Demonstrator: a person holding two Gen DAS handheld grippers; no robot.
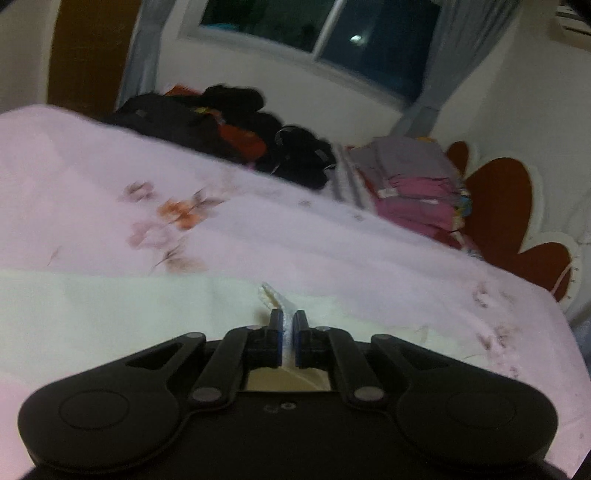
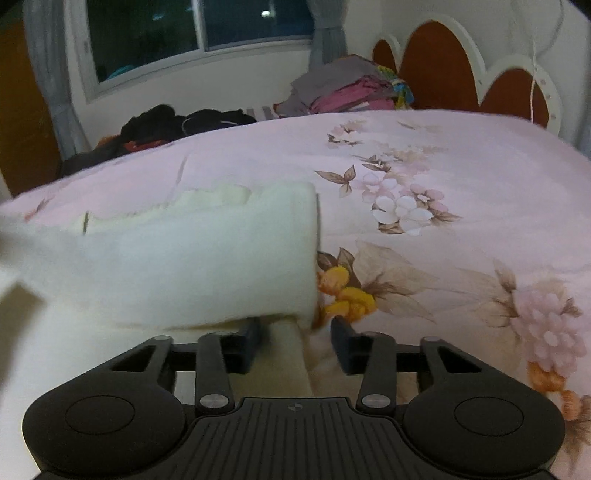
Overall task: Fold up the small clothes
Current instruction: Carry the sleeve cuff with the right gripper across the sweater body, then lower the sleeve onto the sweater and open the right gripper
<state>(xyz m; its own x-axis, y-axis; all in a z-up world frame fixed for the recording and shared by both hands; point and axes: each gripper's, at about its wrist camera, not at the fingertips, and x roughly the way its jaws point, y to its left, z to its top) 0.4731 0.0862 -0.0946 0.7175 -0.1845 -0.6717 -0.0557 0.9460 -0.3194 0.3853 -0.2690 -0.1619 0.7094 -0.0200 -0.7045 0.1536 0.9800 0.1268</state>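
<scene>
On the bed (image 2: 461, 166), left jaws pinch the cream garment (image 2: 184, 266); its edge lies between open right jaws.

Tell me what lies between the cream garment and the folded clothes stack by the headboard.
Only bare floral bedsheet lies between the cream garment and the folded stack; the right wrist view shows it.

A bed (image 2: 461, 166) under a pink floral cover is filling both views. A dark heap of clothes (image 1: 229, 129) is lying along its far edge below the window (image 2: 177, 33), and a folded pink-and-grey stack (image 1: 413, 181) is sitting beside the scalloped brown headboard (image 2: 443, 70).
</scene>
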